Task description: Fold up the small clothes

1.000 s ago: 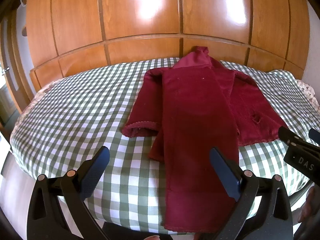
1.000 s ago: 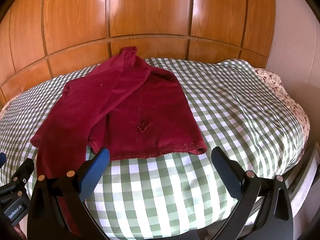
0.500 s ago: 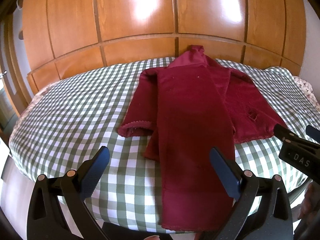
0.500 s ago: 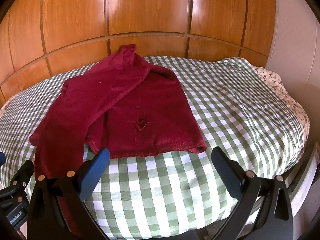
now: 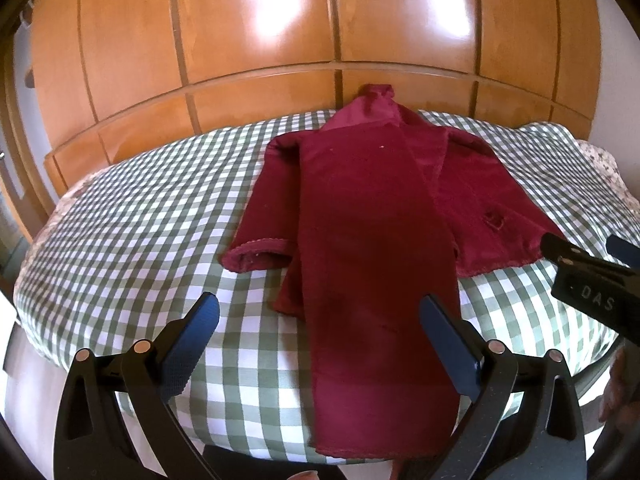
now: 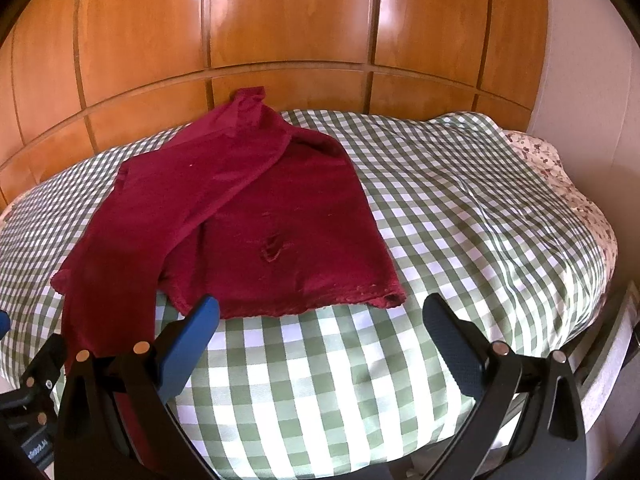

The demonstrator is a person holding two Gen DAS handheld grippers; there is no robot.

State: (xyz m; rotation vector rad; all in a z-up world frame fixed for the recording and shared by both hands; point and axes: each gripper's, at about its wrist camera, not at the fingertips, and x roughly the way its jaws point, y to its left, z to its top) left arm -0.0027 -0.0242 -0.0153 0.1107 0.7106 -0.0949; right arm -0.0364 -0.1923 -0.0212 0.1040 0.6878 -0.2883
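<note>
A dark red garment (image 5: pixel 372 216) lies spread on the green-and-white checked bed cover (image 5: pixel 132 232). One long panel is folded over its middle and hangs past the near bed edge. It also shows in the right wrist view (image 6: pixel 256 220), with its hem facing me. My left gripper (image 5: pixel 320 344) is open and empty, above the near edge, over the long panel. My right gripper (image 6: pixel 320 344) is open and empty, just short of the hem's right part. The right gripper's body (image 5: pixel 592 292) shows at the right of the left wrist view.
A tall glossy wooden panel wall (image 5: pixel 320 40) stands right behind the bed. A floral sheet (image 6: pixel 560 168) shows at the bed's right side, next to a white wall (image 6: pixel 584 60). The bed edge drops off just below both grippers.
Both views have shifted slightly, so the garment sits a little lower and nearer in the frame. Both grippers stay open and empty. The garment has not moved on the bed.
</note>
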